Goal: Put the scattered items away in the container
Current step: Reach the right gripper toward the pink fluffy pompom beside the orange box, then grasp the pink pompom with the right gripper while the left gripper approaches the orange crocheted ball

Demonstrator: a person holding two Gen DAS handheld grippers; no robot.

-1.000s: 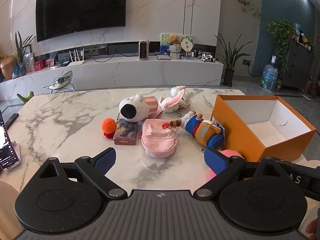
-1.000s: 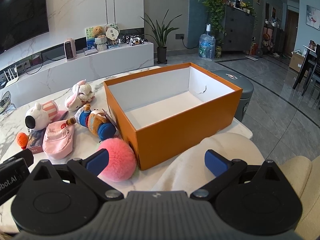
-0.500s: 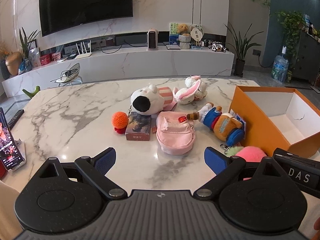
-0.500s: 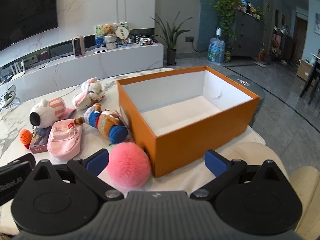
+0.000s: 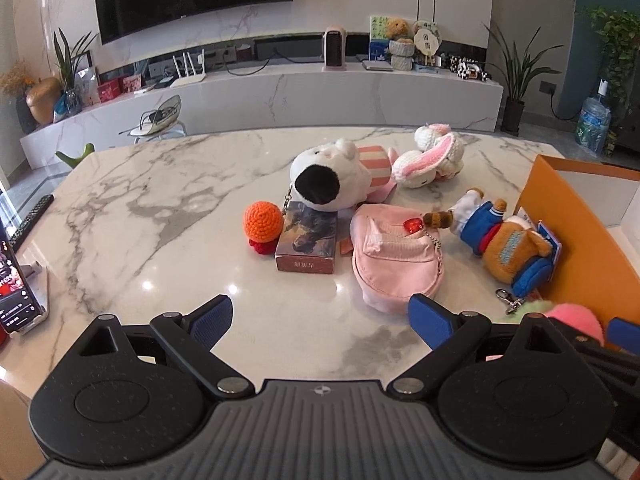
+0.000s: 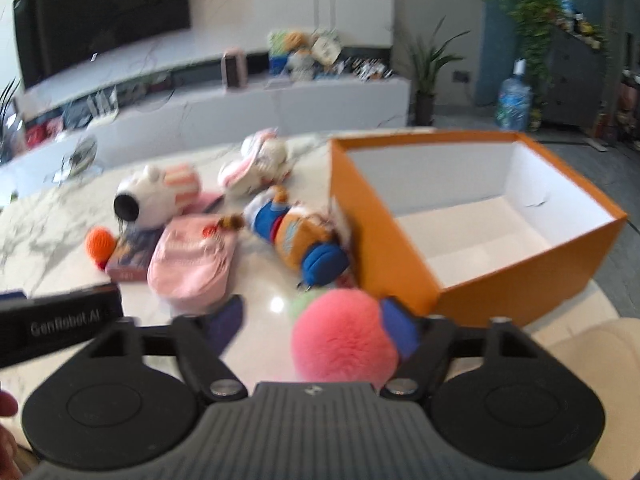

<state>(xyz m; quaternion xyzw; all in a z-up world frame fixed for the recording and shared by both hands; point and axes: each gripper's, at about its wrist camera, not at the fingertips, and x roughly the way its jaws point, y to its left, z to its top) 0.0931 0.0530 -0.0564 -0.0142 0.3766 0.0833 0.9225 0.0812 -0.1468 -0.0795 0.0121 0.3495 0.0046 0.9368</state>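
Only the left wrist view is showing the left gripper (image 5: 320, 316) with fingers standing wide and empty. The right wrist view is showing the right gripper (image 6: 312, 330), fingers closing around the fluffy pink pompom (image 6: 344, 340) near the table's (image 5: 160, 220) front edge, beside the orange box's (image 6: 400, 264) corner; contact is too blurred to tell.

Toys (image 5: 394, 258) beside empty (orange) box (image 6: 404, 252).

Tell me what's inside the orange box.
The orange box shows only its bare white floor and walls; no toys inside. Its near wall hides the strip of floor just behind it, so that part cannot be checked.
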